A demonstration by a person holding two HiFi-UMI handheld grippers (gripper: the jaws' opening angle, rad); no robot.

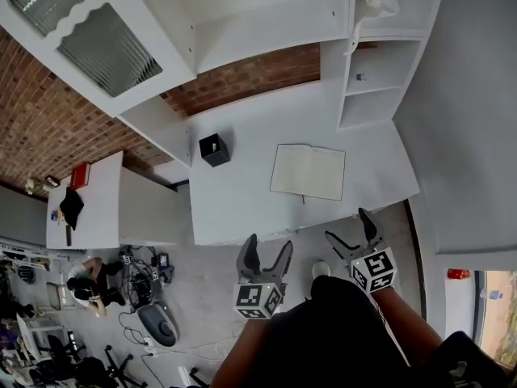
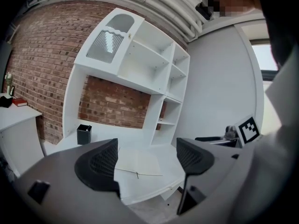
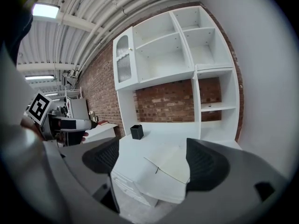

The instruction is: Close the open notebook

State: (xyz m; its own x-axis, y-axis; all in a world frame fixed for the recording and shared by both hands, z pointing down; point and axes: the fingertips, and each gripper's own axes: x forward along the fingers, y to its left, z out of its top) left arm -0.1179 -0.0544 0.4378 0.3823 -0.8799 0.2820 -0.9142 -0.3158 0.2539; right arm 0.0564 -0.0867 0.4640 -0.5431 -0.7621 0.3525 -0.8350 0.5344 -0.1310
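Head view: notebook untouched, no part of the closing done.
I saw the notebook (image 1: 308,172) lying open and flat on the white desk (image 1: 234,208), near its front edge. My left gripper (image 1: 268,246) and right gripper (image 1: 349,226) both hung short of the desk, jaws spread wide with nothing between them. By my reading, the whole job was left: the approach, lifting one cover, and folding it over.

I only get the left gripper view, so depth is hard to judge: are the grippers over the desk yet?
Observer: No. The head view shows the left gripper and the right gripper both over the floor, short of the front edge of the desk.
Operator: Is the right gripper free?
Observer: Yes. Its own view shows its jaws apart, nothing between them, the open notebook lying ahead.
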